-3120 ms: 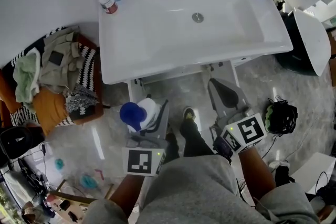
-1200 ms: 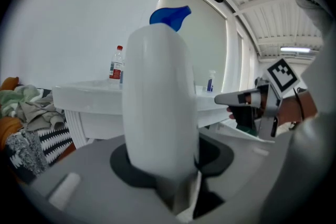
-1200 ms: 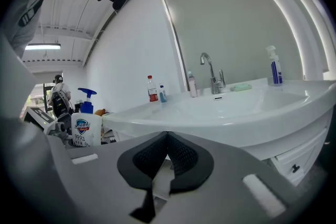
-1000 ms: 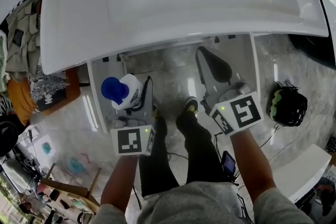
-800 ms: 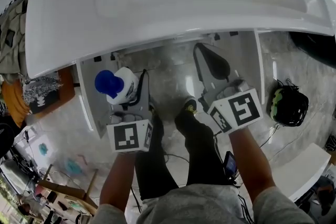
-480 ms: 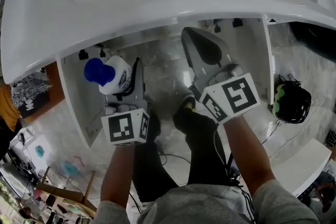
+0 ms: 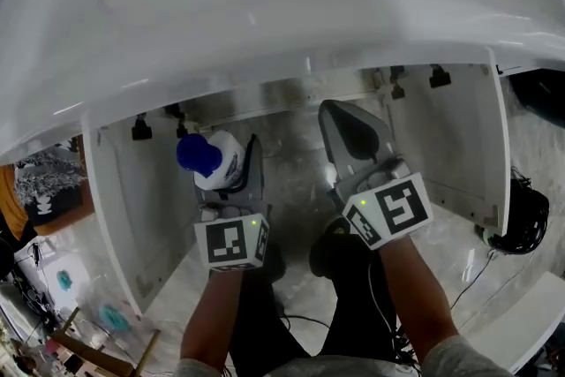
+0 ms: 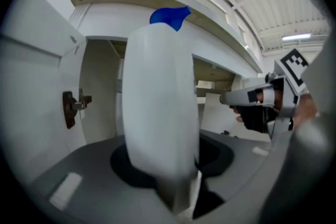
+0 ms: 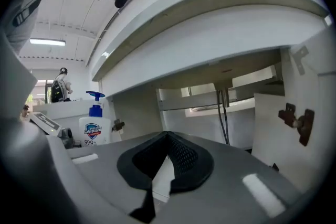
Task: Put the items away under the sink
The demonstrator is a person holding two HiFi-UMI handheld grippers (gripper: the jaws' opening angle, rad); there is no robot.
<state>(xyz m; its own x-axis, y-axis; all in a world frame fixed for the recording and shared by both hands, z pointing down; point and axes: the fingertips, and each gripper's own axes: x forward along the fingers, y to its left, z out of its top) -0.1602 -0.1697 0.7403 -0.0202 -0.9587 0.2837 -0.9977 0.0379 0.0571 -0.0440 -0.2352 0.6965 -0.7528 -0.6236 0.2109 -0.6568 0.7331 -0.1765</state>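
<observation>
One white pump bottle (image 7: 222,169) with a blue pump head stands upright, clamped between the jaws of the left gripper (image 7: 233,183), which are partly closed against its sides. It is at the mouth of the open cabinet below the single sink (image 7: 265,13), which fills the head view at 12 o'clock. The right gripper (image 7: 349,130), at the bottle's 3 o'clock, has its jaws together on nothing. Two cabinet doors stand open, one (image 7: 119,207) at the bottle's 8 o'clock, the other (image 7: 459,154) at 3 o'clock beyond the right gripper.
</observation>
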